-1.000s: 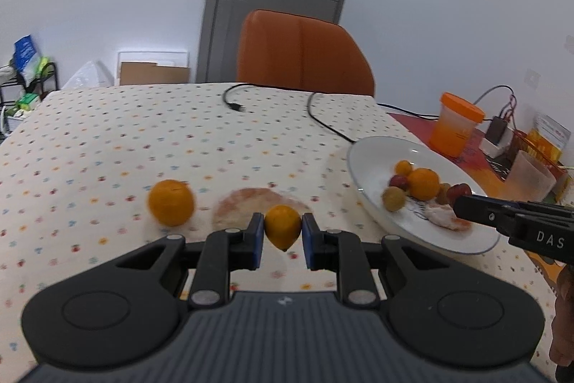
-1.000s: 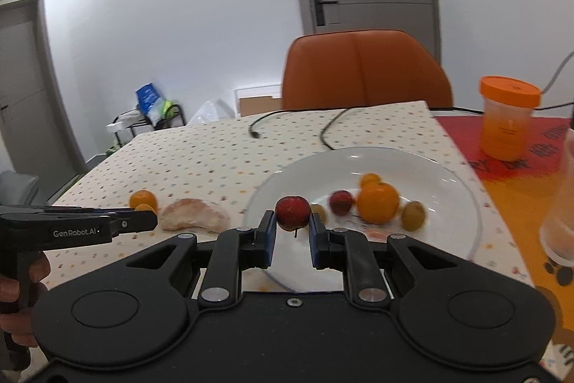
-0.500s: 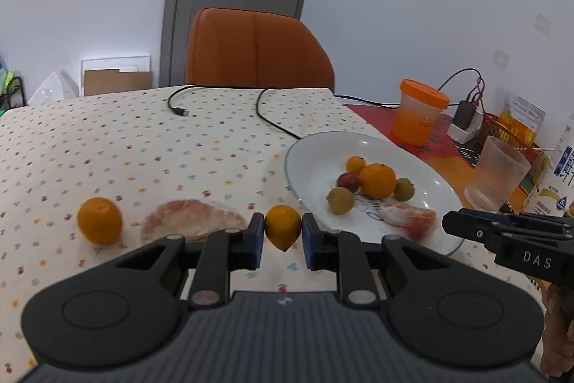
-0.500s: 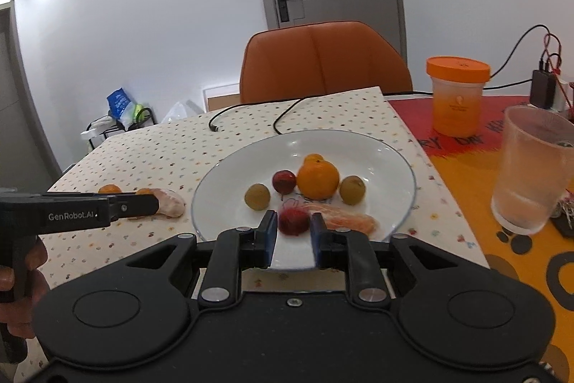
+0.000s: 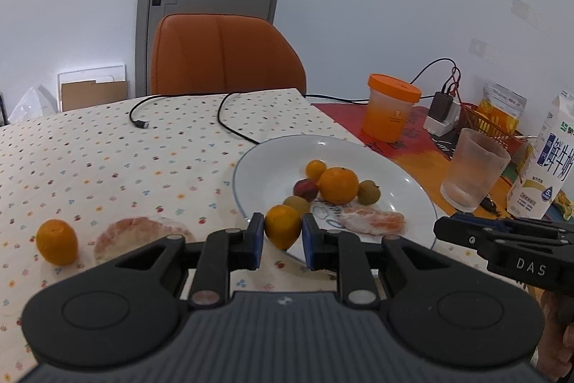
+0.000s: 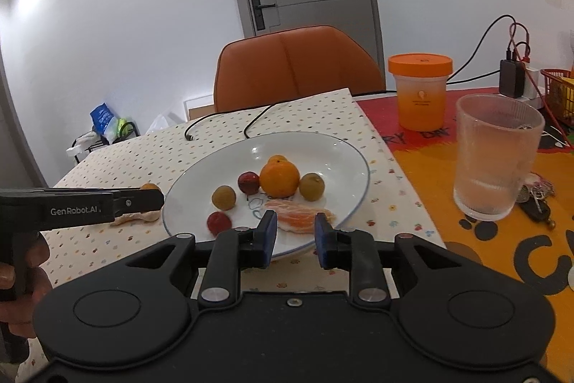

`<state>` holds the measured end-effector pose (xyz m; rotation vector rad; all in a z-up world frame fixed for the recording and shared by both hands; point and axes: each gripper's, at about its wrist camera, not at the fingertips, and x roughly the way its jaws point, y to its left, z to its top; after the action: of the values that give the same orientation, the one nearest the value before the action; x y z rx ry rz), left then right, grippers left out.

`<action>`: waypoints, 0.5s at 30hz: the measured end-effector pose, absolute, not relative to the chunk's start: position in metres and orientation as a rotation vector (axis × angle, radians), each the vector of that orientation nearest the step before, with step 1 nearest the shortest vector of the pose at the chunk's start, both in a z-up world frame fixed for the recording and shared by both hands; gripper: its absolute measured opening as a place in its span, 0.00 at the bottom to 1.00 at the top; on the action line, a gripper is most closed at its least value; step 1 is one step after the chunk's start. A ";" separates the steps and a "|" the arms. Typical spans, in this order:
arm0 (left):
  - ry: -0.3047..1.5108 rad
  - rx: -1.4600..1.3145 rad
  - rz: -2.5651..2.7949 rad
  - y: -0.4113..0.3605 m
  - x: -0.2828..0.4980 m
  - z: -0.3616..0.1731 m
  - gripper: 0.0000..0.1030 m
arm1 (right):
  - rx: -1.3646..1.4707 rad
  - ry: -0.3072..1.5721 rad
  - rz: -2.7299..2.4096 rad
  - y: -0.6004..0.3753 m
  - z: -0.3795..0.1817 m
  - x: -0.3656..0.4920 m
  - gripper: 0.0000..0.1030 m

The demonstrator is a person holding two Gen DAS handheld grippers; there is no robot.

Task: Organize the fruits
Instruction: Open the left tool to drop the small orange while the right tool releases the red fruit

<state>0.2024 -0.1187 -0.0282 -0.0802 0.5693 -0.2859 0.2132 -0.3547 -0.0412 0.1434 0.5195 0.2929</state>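
My left gripper (image 5: 281,236) is shut on a small orange (image 5: 282,225) and holds it at the near left rim of the white plate (image 5: 272,153). The plate holds a big orange (image 5: 338,185), a small orange, a dark red fruit, two brownish fruits and a peeled segment (image 5: 373,221). My right gripper (image 6: 295,239) is open and empty over the plate's near rim (image 6: 355,149). A small red fruit (image 6: 219,222) lies on the plate just left of it. Another orange (image 5: 56,242) and a peeled pomelo piece (image 5: 140,237) lie on the dotted cloth to the left.
A ribbed glass (image 6: 497,160), an orange-lidded jar (image 6: 420,90), keys and a milk carton (image 5: 545,164) stand right of the plate. A black cable (image 5: 229,117) lies on the cloth behind it. An orange chair (image 5: 226,54) stands at the far edge.
My right gripper opened and let the red fruit go onto the plate, then shifted right. My left gripper carried its small orange right, up to the plate's rim.
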 end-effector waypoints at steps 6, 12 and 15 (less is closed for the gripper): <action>0.547 -0.064 -0.303 -0.127 0.203 -0.024 0.21 | 0.151 0.516 0.289 -0.359 -0.041 0.211 0.24; 0.566 -0.071 -0.288 -0.122 0.200 -0.025 0.29 | 0.151 0.513 0.301 -0.357 -0.040 0.210 0.24; 0.571 -0.072 -0.266 -0.116 0.197 -0.027 0.43 | 0.148 0.510 0.309 -0.355 -0.039 0.209 0.25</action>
<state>0.1966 -0.1155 -0.0269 -0.0717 0.5712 -0.2664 0.2089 -0.3545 -0.0391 0.1482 0.5098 0.3086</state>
